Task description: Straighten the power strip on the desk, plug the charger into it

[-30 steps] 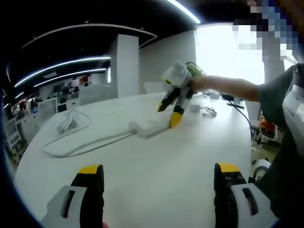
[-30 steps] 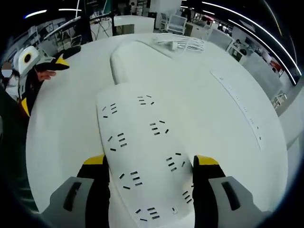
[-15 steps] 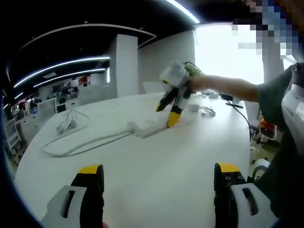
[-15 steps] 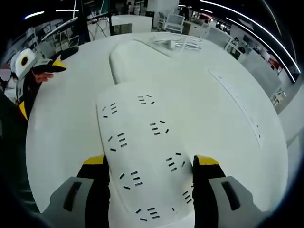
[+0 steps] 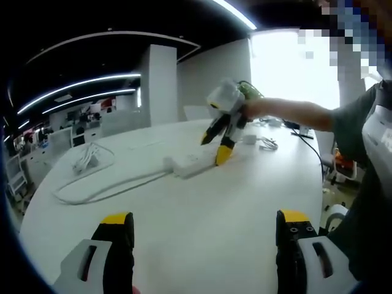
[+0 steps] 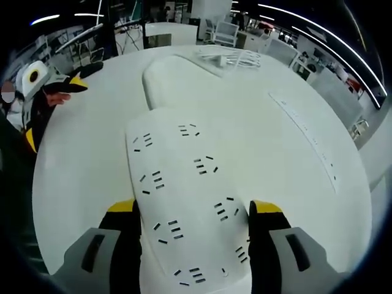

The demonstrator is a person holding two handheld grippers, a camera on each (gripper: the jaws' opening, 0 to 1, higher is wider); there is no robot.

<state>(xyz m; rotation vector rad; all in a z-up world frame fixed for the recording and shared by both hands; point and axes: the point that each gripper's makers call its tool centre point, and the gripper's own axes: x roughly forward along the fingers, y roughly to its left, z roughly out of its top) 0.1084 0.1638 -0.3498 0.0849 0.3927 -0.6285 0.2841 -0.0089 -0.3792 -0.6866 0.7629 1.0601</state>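
the right gripper (image 6: 191, 211) is still clamping its fingers on the strip (image 6: 184, 202), nudging it slightly along the bench (image 6: 294, 159); straightening is continuing. the left gripper (image 5: 205, 223) is idling, fingers apart.

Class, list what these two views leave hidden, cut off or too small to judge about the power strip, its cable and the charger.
- Power strip: near end cut off by the right gripper view's bottom edge; the right hand-held gripper jaws cover its sides.
- Cable: where it ends is unclear in the left gripper view.
- Charger: too small and blurred there to make out its plug.
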